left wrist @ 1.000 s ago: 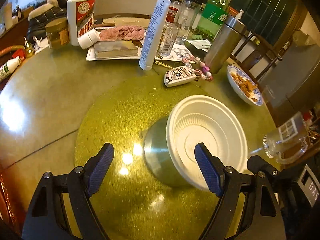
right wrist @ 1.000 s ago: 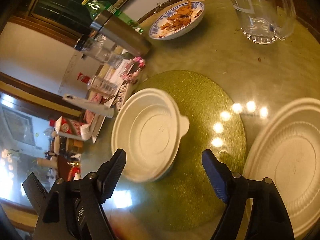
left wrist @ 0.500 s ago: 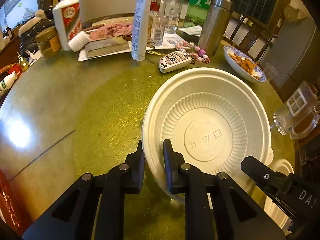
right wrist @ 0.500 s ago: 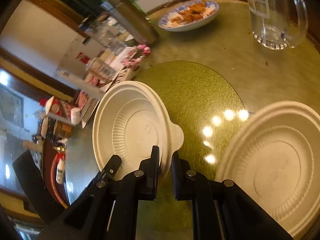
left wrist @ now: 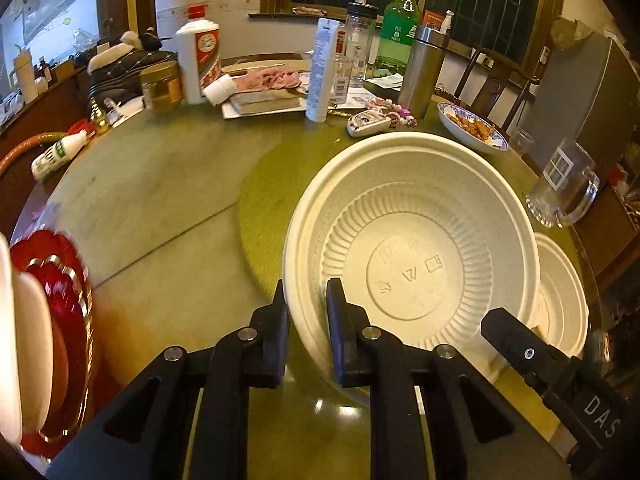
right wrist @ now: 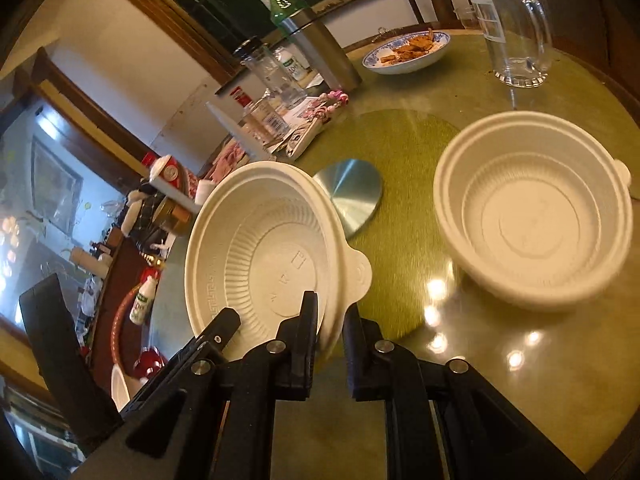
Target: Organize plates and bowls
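Left gripper (left wrist: 306, 300) clamped on the near rim of a white ribbed bowl (left wrist: 412, 256), one finger outside the wall, one inside; bowl tilted, its open face toward the camera. Right gripper (right wrist: 329, 320) pinches the rim of what looks to be this same bowl (right wrist: 264, 256) from the opposite side, just below its small tab handle, though the fisheye warp leaves some doubt that it is one bowl. Both sets of jaws have just been closing, with the rim between them. A second white bowl (right wrist: 532, 208) sits upright on the green round table (left wrist: 160, 200), to the right of the held one and apart from it; in the left view it (left wrist: 560, 300) peeks out behind the held bowl's far edge. A round metal disc (right wrist: 352, 192) lies on the yellow-green mat (right wrist: 400, 148), partly behind the held bowl. Red gold-edged plates (left wrist: 60, 320) stand stacked at the left edge, blurred. Far side of table: glass mug (right wrist: 516, 28), blue-patterned dish of food (right wrist: 408, 52), steel flask (left wrist: 422, 68), green bottle (left wrist: 398, 28), assorted clutter.
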`<state>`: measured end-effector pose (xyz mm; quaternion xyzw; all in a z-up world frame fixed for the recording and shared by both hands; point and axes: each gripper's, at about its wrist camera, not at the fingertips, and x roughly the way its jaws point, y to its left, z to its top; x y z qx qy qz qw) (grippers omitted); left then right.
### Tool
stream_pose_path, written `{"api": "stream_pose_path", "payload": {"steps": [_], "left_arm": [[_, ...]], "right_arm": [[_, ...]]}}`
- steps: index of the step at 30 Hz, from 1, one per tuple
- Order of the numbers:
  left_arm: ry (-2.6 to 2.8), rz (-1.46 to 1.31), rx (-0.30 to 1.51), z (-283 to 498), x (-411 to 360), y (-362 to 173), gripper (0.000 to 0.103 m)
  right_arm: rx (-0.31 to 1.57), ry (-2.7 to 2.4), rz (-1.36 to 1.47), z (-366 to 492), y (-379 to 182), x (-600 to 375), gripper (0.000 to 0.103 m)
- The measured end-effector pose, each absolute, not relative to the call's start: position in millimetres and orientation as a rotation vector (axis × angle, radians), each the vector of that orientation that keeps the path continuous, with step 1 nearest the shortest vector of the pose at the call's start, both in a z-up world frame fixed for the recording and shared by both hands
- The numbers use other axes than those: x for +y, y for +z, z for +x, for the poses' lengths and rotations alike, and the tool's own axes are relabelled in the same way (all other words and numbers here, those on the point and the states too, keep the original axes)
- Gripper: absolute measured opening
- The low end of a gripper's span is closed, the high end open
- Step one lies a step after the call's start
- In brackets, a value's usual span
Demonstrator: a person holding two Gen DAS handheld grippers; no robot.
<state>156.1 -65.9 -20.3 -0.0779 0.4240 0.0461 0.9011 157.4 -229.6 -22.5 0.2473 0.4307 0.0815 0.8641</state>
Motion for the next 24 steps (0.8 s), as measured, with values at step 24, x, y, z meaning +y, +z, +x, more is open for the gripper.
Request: {"api": "stream_pose_path", "payload": {"steps": [24], "left_arm": [[0.131,-0.158,0.832,118.7,-56.9,-50.1,0.017]], "right_arm": [[0.787,0.159,0.411,114.5,-47.9,-206.4,0.012]]}}
